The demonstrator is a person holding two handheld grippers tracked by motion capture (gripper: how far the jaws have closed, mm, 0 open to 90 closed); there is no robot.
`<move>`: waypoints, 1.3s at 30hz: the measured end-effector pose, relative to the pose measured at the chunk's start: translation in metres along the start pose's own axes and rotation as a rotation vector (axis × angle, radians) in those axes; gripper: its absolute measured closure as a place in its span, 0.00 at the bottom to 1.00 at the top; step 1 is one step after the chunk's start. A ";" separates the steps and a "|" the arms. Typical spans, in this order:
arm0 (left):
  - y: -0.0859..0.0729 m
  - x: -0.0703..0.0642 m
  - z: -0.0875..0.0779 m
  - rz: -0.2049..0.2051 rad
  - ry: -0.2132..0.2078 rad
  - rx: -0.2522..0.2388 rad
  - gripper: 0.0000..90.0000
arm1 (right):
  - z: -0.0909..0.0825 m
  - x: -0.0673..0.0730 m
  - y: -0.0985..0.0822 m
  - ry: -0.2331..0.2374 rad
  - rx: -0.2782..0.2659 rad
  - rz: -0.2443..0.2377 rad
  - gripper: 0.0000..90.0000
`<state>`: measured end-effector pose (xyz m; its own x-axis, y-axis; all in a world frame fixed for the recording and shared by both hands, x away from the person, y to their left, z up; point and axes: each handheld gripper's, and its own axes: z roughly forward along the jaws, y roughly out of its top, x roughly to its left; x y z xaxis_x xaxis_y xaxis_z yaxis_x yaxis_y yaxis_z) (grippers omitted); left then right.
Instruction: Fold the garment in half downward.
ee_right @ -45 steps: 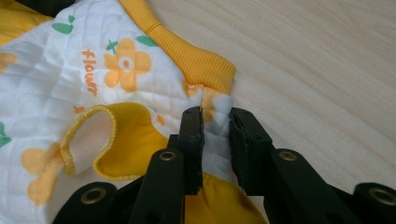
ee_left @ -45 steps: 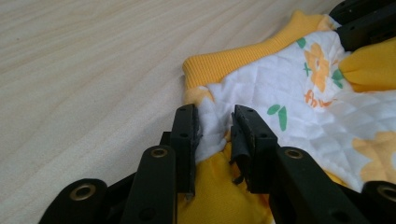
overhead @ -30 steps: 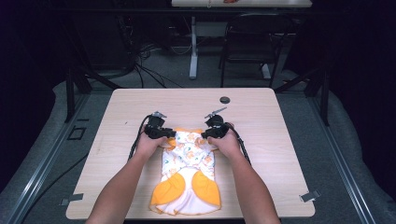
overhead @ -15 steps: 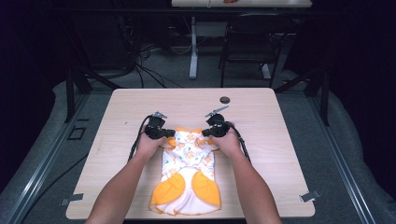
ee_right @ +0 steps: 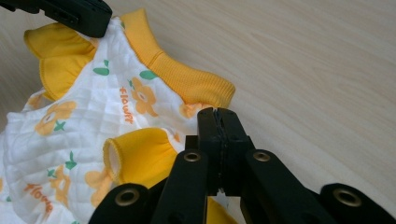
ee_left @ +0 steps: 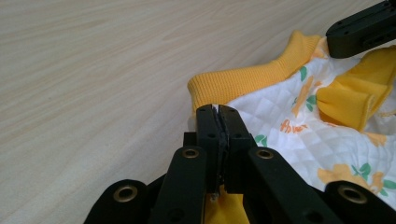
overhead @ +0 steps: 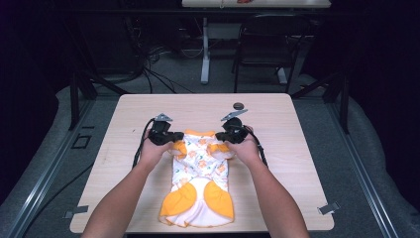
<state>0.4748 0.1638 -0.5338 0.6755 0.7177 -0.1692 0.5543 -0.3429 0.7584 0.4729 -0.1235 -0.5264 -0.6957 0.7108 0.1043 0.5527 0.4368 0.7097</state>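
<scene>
We show a small quilted white garment printed with orange flowers, trimmed in yellow ribbed cuffs and yellow ruffled hems, lying flat near the front edge of a pale wood-grain table. Its yellow neckband points away from the person and its two yellow leg ruffles toward them.

The left gripper and the right gripper sit at the two shoulder corners, one on each side of the neckband. Compared with a second ago, both sets of jaws, then standing apart over the cloth, have just closed. In the left gripper view the left gripper has its jaws pressed together with a thin edge of fabric pinched between them beside the ribbed neckband. In the right gripper view the right gripper is likewise clamped on the cloth beside the neckband's other end.

We also note that both hands sit slightly higher than before, and the shoulder corners look lifted a little. We judge that the grasp is made and the lift begun, so the garment can next be raised or folded. A small dark round disc lies well beyond it.
</scene>
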 end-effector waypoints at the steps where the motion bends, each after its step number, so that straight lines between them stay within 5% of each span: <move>1: 0.001 -0.001 -0.002 0.000 0.003 -0.006 0.98 | -0.001 0.001 0.001 -0.004 -0.015 -0.003 1.00; 16: 0.029 -0.006 -0.036 0.074 0.025 -0.080 0.98 | -0.033 0.015 0.031 -0.048 -0.076 -0.110 1.00; 39: 0.052 -0.012 -0.062 0.131 0.065 -0.156 0.98 | -0.059 0.026 0.059 -0.100 -0.132 -0.187 1.00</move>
<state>0.4652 0.1750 -0.4538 0.7016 0.7121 -0.0256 0.3780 -0.3415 0.8605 0.4607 -0.1117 -0.4406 -0.7276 0.6784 -0.1024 0.3492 0.4946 0.7959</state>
